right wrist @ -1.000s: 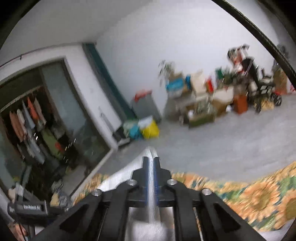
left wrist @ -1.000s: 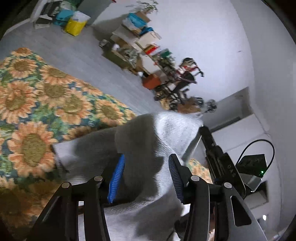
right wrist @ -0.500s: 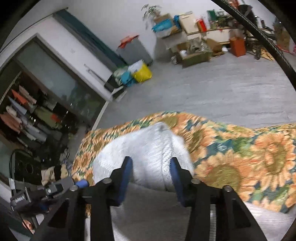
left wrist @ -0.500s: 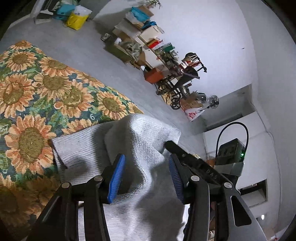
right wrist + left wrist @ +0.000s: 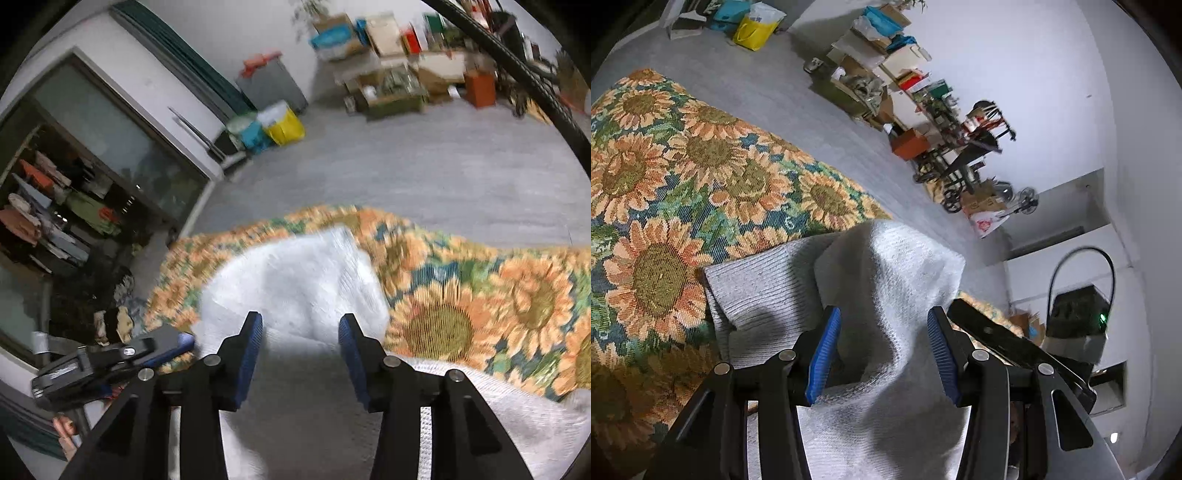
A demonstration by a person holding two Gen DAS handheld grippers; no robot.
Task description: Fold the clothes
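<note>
Sunflower-print cover — grey floor beyond

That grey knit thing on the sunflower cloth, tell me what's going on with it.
A person with a gripper in each hand is folding a grey knit garment on a sunflower-print cloth. Part of the garment is doubled over into a raised fold. The left gripper and the right gripper both sit over the fabric with jaws apart, gripping nothing. The fold looks only partly done.
</note>
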